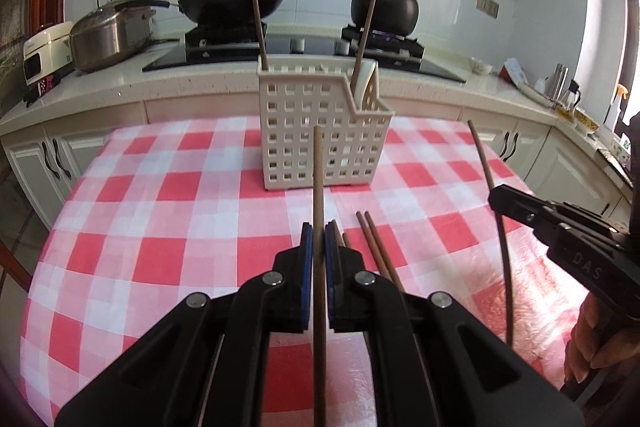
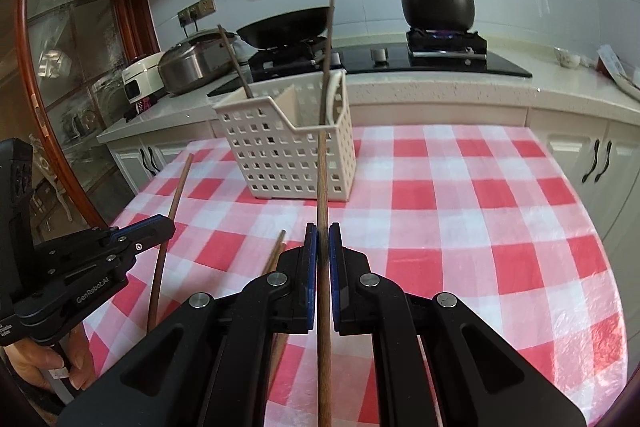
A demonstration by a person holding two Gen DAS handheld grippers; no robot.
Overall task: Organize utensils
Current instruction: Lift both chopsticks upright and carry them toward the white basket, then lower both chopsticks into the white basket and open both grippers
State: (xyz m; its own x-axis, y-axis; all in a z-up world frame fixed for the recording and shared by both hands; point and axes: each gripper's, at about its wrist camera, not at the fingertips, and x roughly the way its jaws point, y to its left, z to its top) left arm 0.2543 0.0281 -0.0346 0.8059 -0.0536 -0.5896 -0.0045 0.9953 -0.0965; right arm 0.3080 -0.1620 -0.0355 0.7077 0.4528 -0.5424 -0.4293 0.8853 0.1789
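A brown chopstick (image 1: 319, 187) is clamped upright between the closed blue pads of the left gripper (image 1: 319, 239). A second chopstick (image 2: 322, 187) is pinched in the same manner by the right gripper (image 2: 323, 239). Both are held in front of the white slotted utensil basket (image 1: 320, 131), which is taken here as the landmark. Two chopsticks (image 1: 258, 23) are already stood inside the basket, one leaning in its taller left part and one in its lower right part beside what may be a white spoon (image 1: 370, 83); the view is too poor to be sure. Nearer than the basket, loose chopsticks (image 1: 378, 247) are laid on the red-and-white checked tablecloth (image 1: 160, 207), partly hidden behind the left gripper. Behind the basket, a black wok (image 1: 232, 3) and a black clay pot (image 1: 384, 1) are set on the stove.
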